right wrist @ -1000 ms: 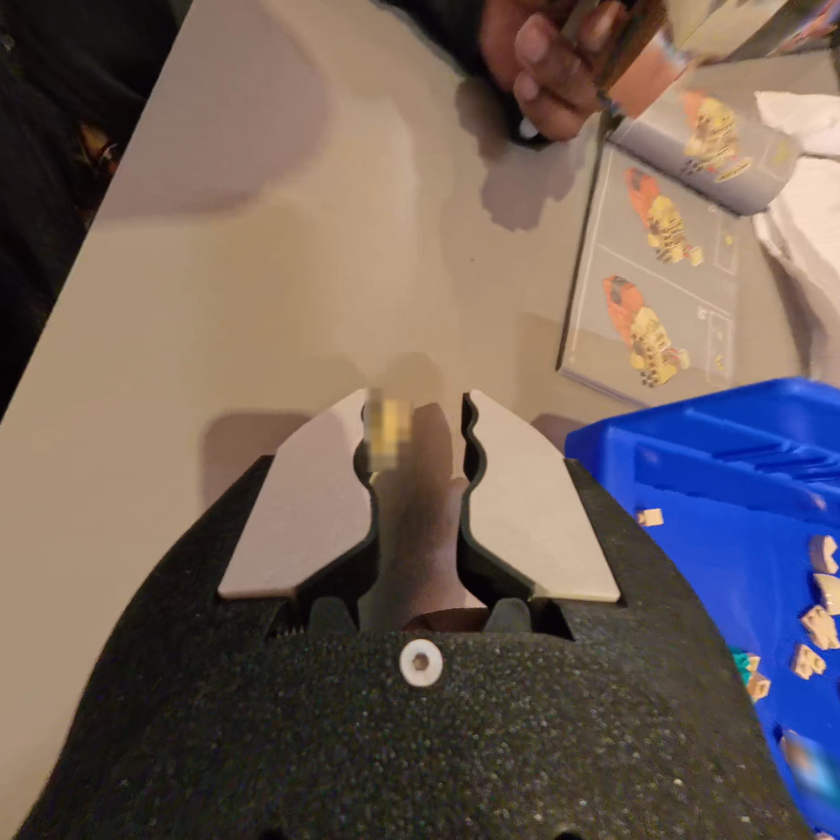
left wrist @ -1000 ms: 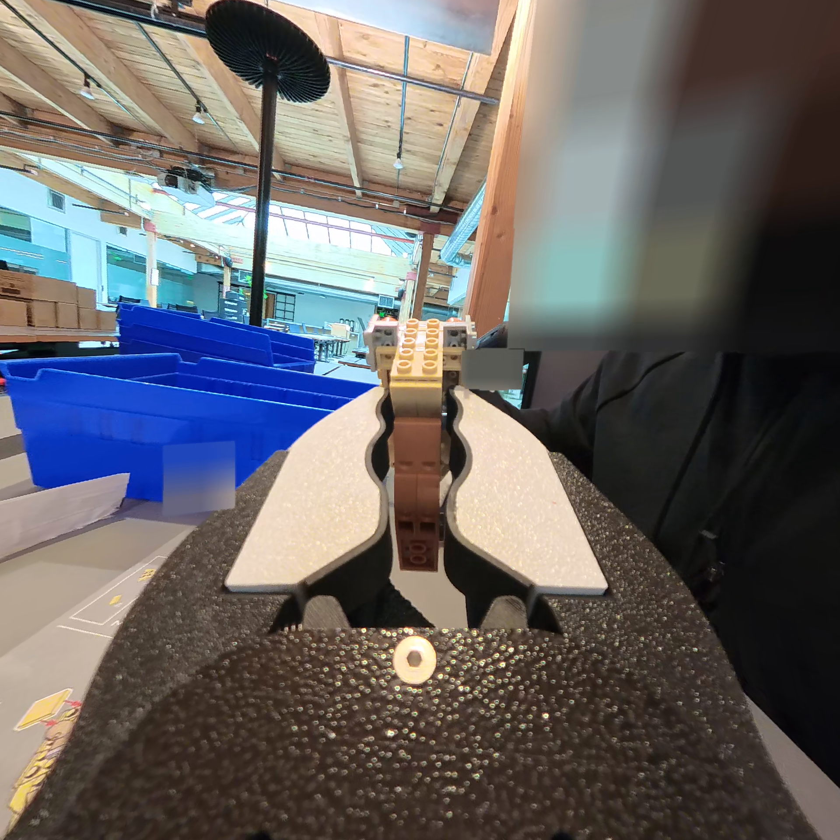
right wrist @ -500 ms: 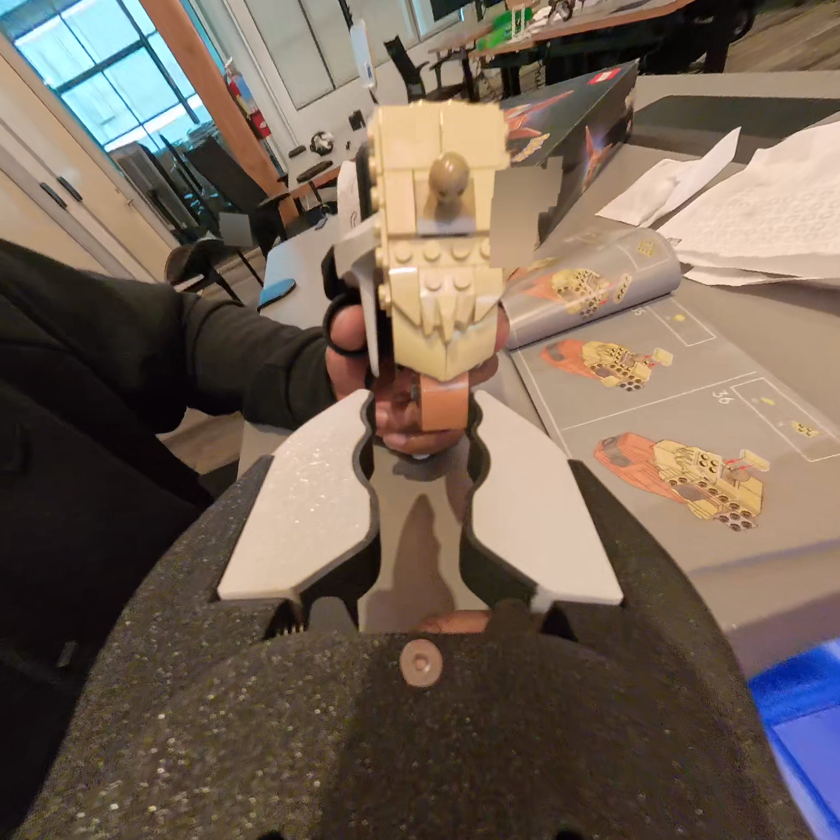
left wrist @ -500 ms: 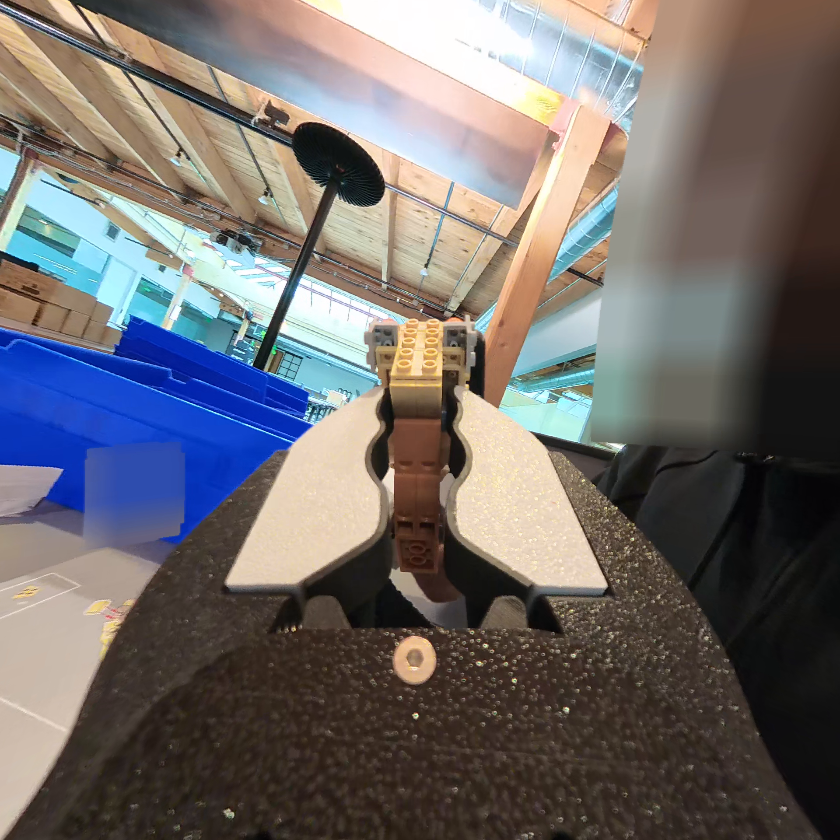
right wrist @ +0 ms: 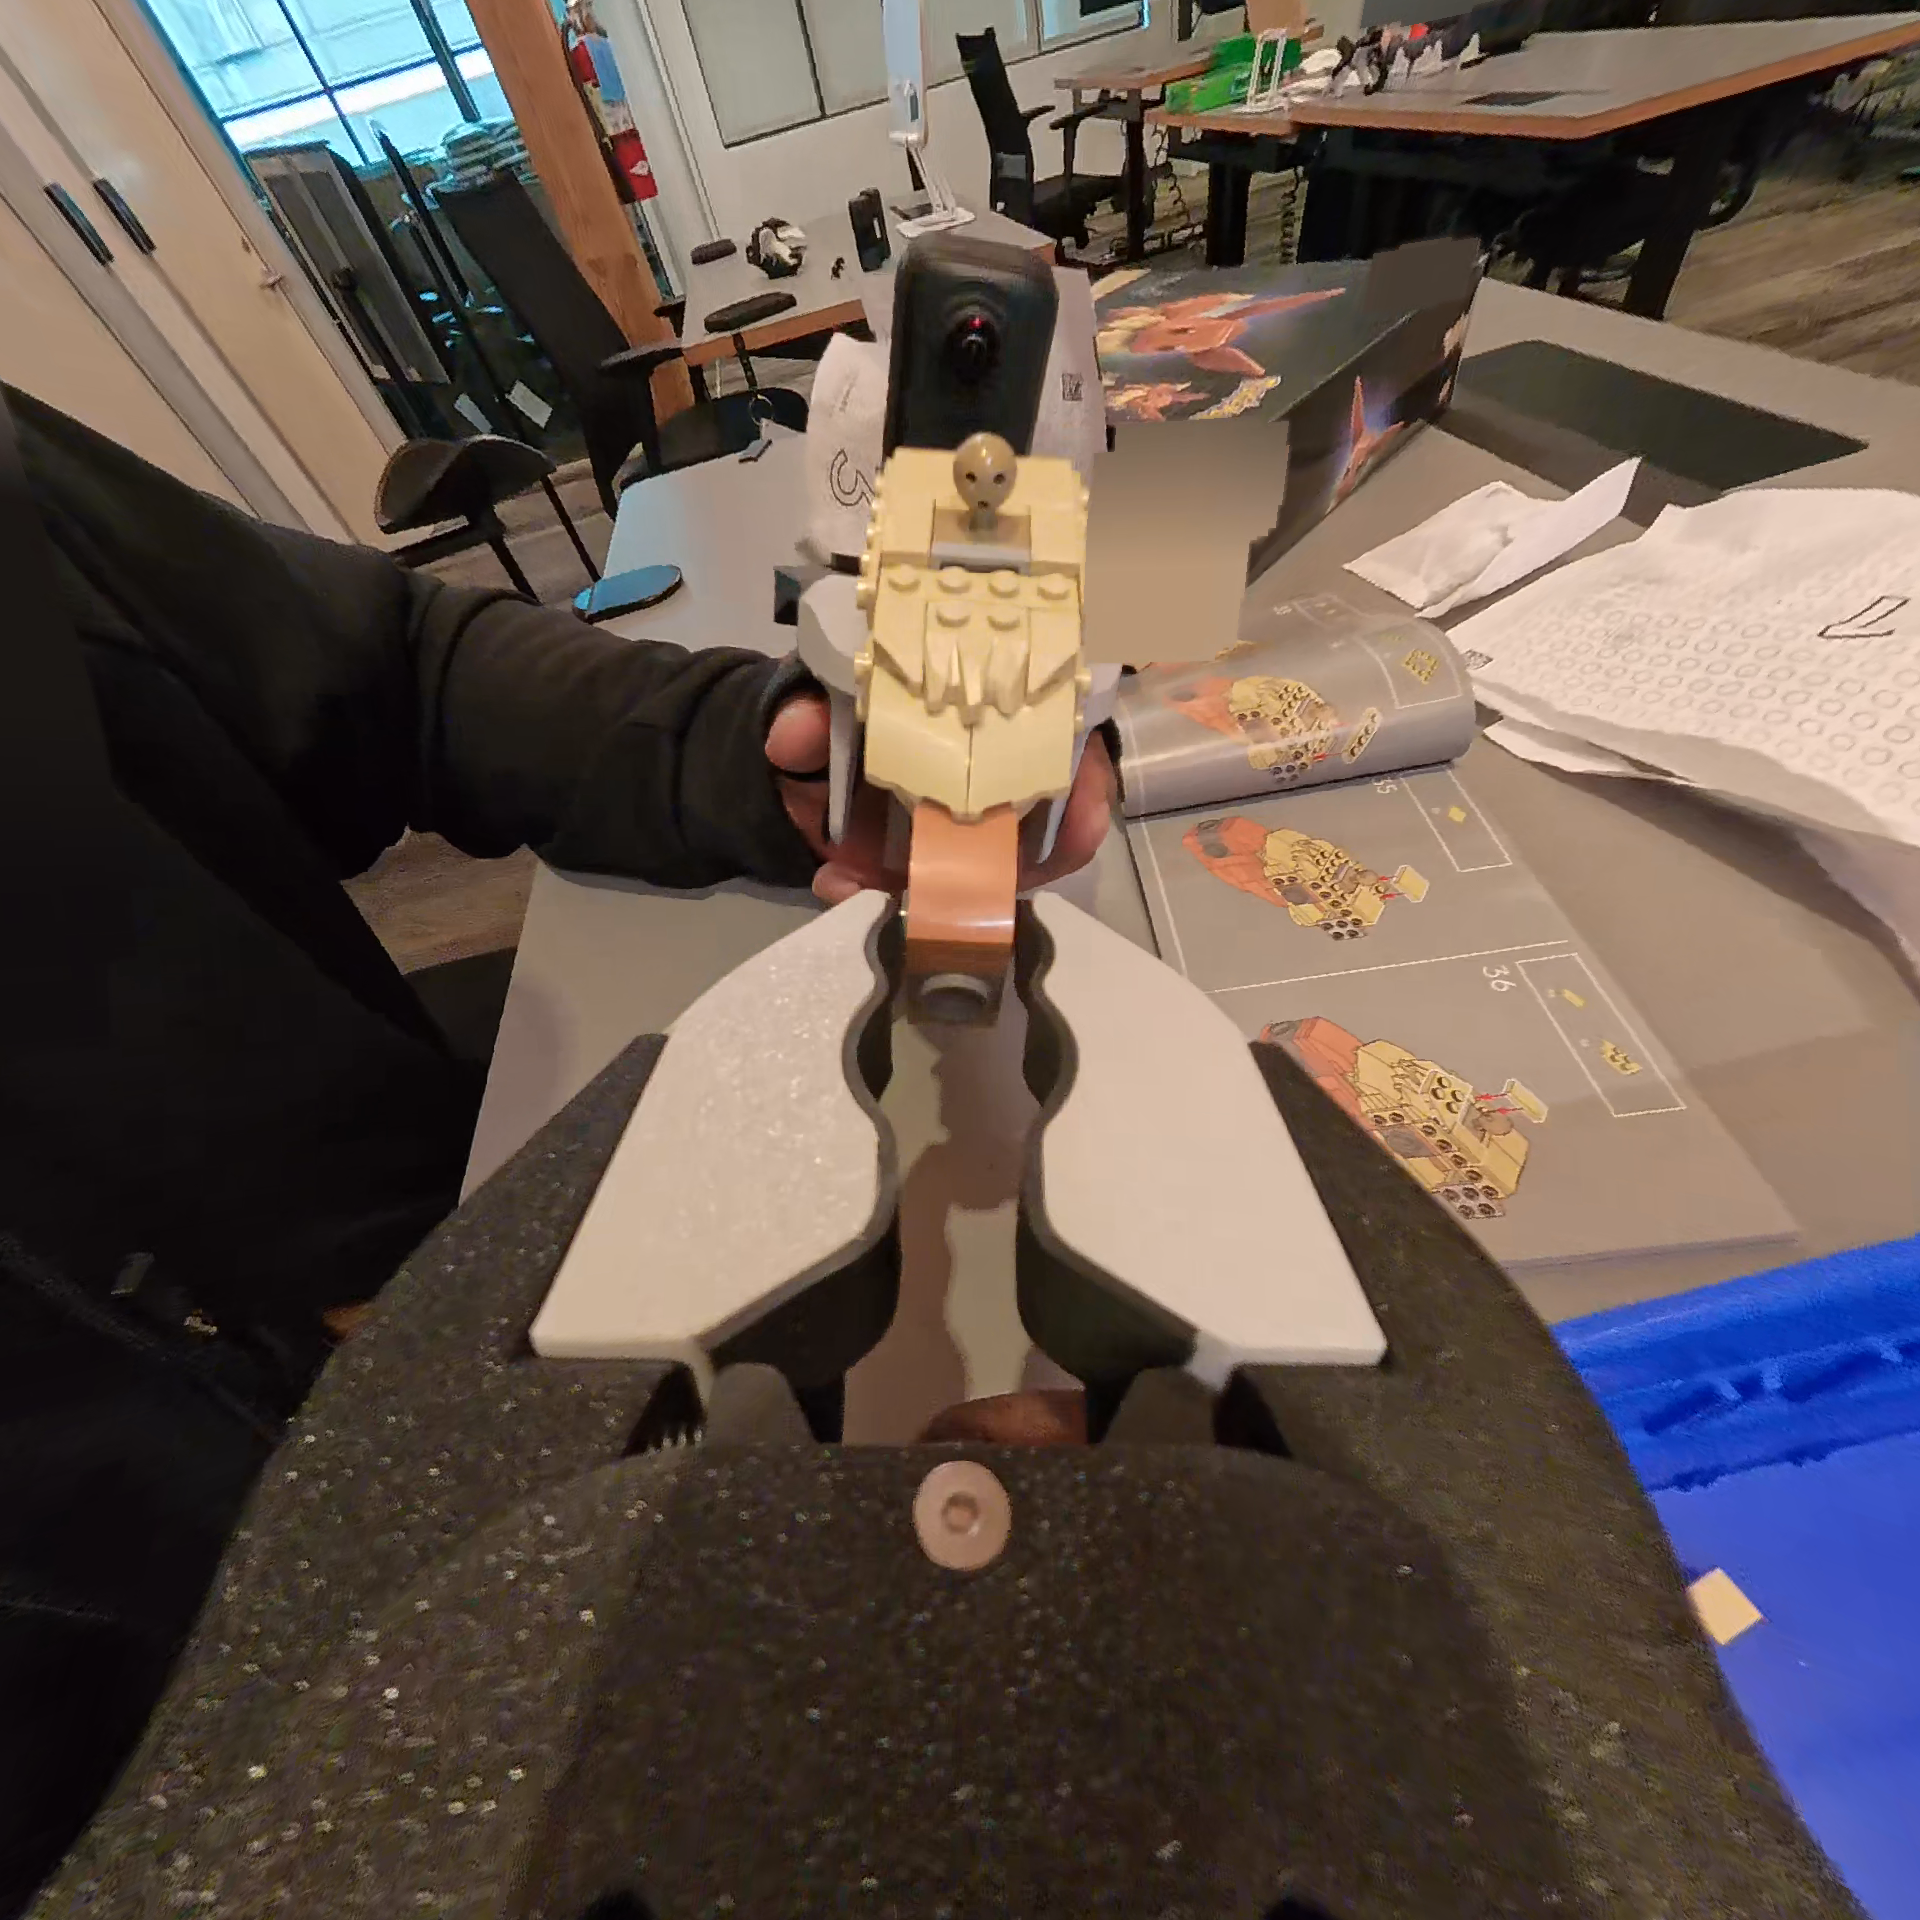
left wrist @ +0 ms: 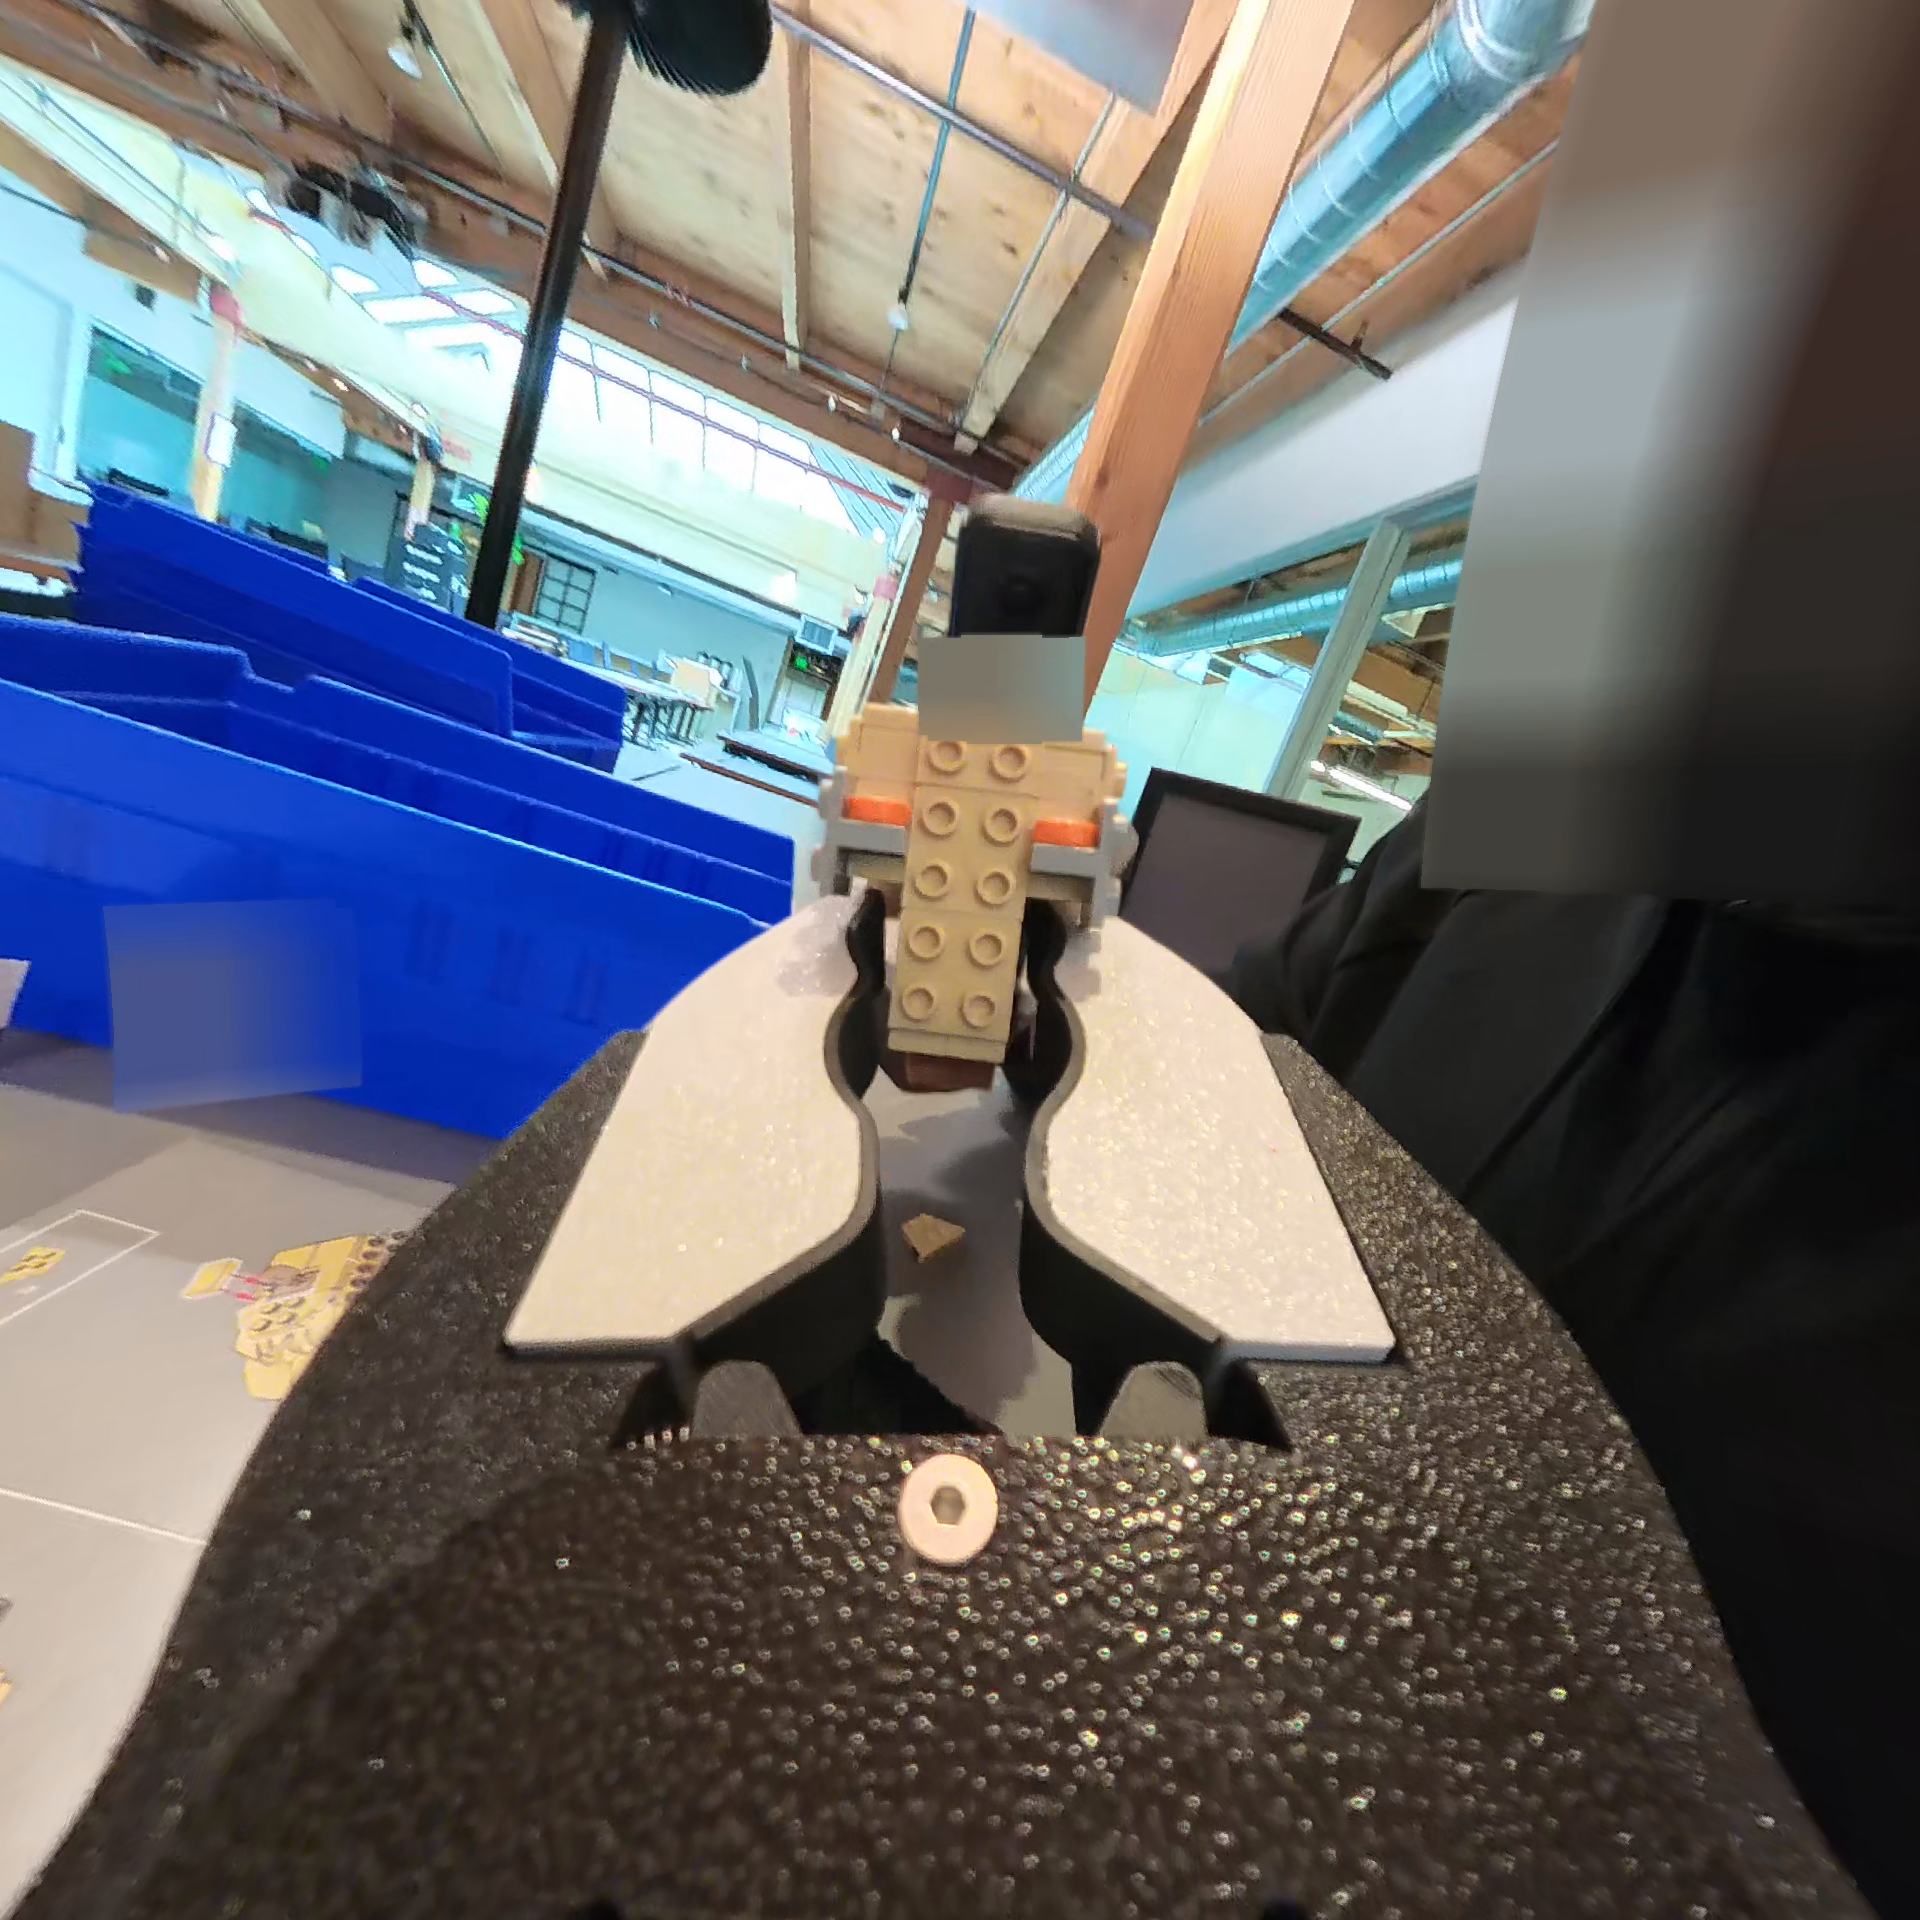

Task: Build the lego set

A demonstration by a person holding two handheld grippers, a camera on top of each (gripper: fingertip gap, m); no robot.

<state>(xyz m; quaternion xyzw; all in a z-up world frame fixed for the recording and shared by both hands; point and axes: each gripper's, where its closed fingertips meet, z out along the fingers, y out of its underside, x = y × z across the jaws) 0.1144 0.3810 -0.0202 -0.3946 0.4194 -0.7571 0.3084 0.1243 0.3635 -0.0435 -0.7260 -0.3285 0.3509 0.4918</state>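
The lego model (left wrist: 956, 883) is held up off the surface (right wrist: 1662, 436), between the two grippers, which face each other. The left gripper (left wrist: 956, 935) has its jaws narrow and closed on the model's sides at the tips. Its view shows the model's underside: a tan studded strip, grey and orange bits at 9 and 3 o'clock of it, and a dark brown end toward the lens.

The right wrist view shows the top of the model: tan sloped pieces, a small round-headed peg at 12 o'clock and a light brown curved end at 6 o'clock. That brown end sits between the tips of the right gripper (right wrist: 956, 935). Its jaws are narrow, but I cannot tell whether they press the piece.

Only the right view shows the hand (right wrist: 821, 748) and dark sleeve (right wrist: 520, 727) behind the model at 9 o'clock. It also shows the left gripper's black camera (right wrist: 971, 343) at 12 o'clock. An open instruction booklet (right wrist: 1403, 987) lies at 3 o'clock, white paper sheets (right wrist: 1714, 675) at 2 o'clock and the printed box (right wrist: 1278, 343) at 1 o'clock. A blue bin (right wrist: 1766, 1507) at 4 o'clock holds a small tan piece (right wrist: 1725, 1605).

Only the left view shows a loose tan piece (left wrist: 932, 1236) on the surface, seen through the jaws' gap. It also shows the wooden ceiling beams (left wrist: 1174, 312).
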